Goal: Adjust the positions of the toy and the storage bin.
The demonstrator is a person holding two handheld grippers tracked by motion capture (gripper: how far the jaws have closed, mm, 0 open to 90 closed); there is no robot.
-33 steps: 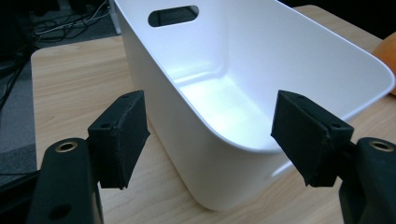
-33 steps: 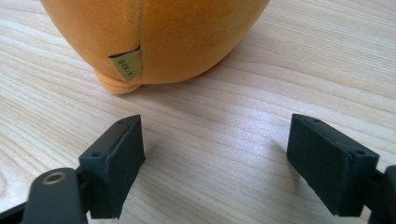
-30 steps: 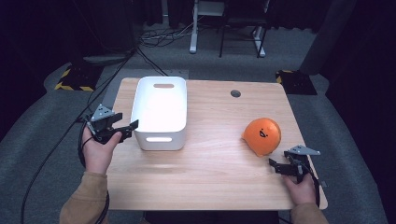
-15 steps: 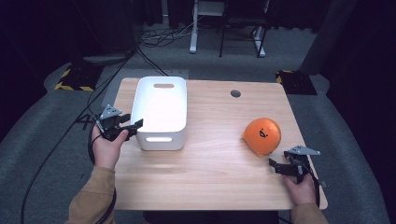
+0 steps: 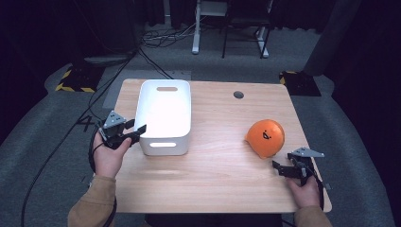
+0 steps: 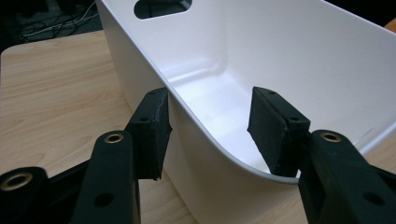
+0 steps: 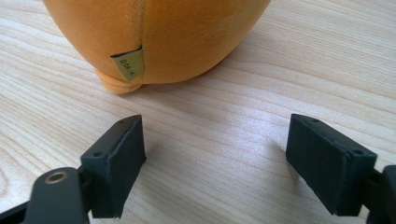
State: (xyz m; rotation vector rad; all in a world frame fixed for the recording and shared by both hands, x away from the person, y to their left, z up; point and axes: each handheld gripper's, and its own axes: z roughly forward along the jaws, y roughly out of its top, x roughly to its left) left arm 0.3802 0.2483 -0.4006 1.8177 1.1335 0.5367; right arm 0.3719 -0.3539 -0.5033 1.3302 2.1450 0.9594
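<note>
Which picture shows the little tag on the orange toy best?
The right gripper view: the tag on the orange plush toy is close, hanging by the seam. In the high view the toy is whole, but the tag is too small to make out.

The left gripper [image 5: 135, 133] is sitting at the near left corner of the white bin [image 5: 165, 115], jaws parted. The right gripper [image 5: 283, 169] is resting just before the orange plush ball [image 5: 265, 137], apart from it.

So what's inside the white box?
Nothing that I can see: the white box shows a bare white floor from above. The left hand-held gripper straddles its near corner rim, and the wall there hides a little of the floor.
</note>
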